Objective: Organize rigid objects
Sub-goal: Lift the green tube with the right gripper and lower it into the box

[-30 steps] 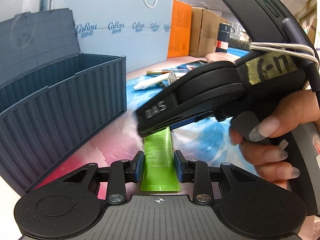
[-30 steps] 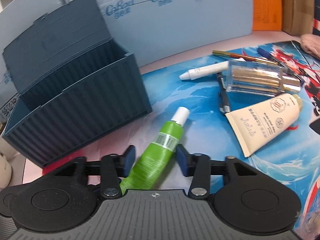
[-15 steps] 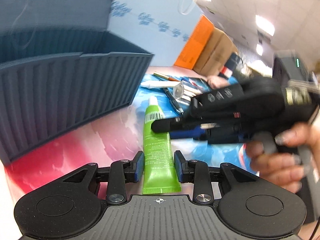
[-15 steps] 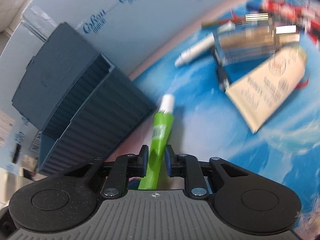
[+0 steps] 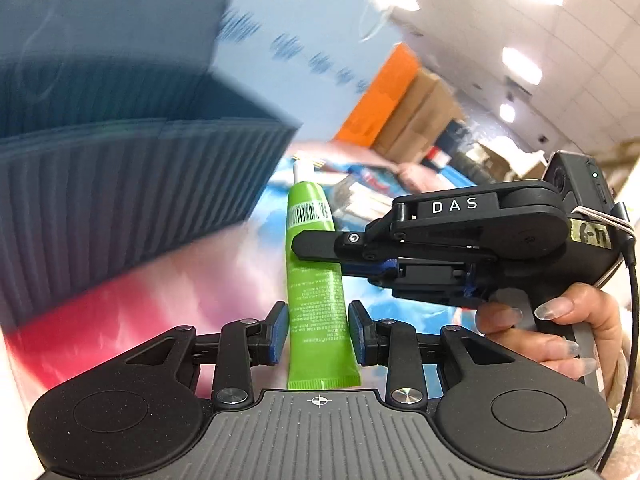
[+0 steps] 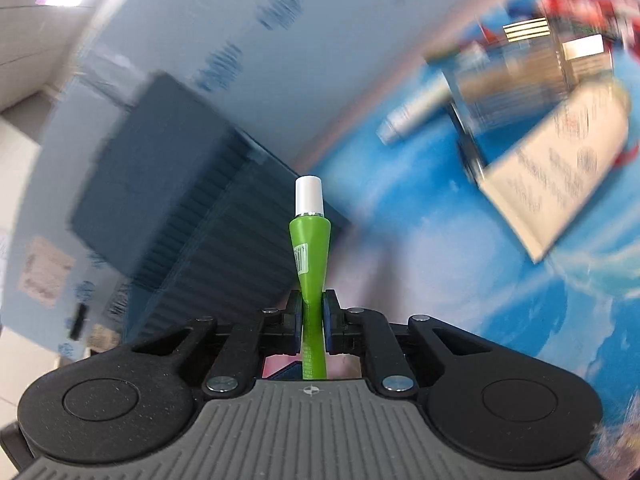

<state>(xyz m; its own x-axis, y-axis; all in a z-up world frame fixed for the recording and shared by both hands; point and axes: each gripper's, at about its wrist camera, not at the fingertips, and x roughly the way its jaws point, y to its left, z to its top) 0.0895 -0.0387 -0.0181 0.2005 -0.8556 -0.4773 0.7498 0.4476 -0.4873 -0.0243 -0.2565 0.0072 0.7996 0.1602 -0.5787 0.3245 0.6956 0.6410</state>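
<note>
Tube point(image 6: 310, 248): light, soft; we pinch its flat tail, cap toward 12 o'clock.
Right hand-held gripper point(image 6: 312, 322): clamped on the tube.
Left hand-held gripper point(image 5: 318, 334): spread, flanking the crimp.
Bin point(image 6: 224, 240): at 10 o'clock.

Green tube point(image 6: 310, 248) with white cap point(image 6: 309, 196), ribbed dark-blue bin point(image 5: 132, 196), seemingly blue-patterned mat point(image 6: 460, 216)
</note>
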